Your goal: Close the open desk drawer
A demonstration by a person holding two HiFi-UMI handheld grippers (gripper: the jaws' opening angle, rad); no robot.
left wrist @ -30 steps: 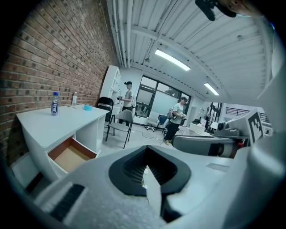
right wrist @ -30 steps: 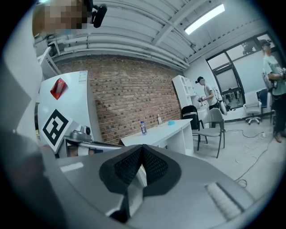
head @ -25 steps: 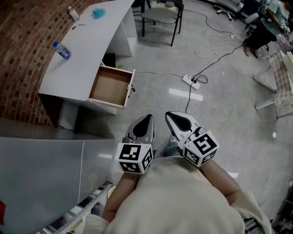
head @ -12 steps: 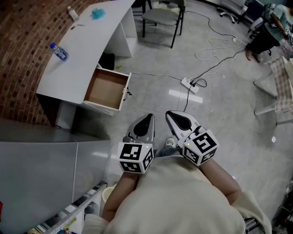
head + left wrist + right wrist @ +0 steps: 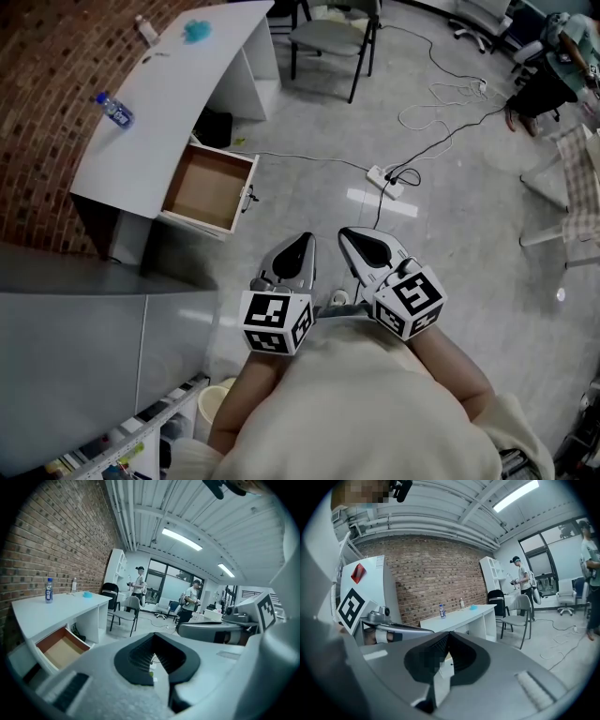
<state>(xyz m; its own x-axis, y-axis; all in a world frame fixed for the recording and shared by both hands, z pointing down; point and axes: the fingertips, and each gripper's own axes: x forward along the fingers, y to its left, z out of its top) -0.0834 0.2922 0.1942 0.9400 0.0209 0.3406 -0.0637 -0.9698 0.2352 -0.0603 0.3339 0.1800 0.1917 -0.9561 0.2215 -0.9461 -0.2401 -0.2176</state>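
We are well short of the open drawer (image 5: 208, 187)
White desk (image 5: 169, 103) at eleven o'clock, drawer pulled out; left gripper (image 5: 302, 241) and right gripper (image 5: 349, 234) both clenched, empty. Pushing one corner could skew and jam it, or topple the water bottle (image 5: 111, 109).

In the head view the chair (image 5: 330, 33) at the top is cut off by the frame's edge. So are a person (image 5: 562, 56) in the upper right corner and the shelf (image 5: 127, 448) at the lower left. The blue thing (image 5: 198, 30) on the desk (image 5: 178, 103) is too small to identify, and the label on the bottle (image 5: 112, 108) cannot be read. In the left gripper view, the left gripper (image 5: 153, 649) fills the lower frame and hides the near end of the drawer (image 5: 60, 649). Past the right gripper (image 5: 446, 654), the narrow slit shows too little to tell.
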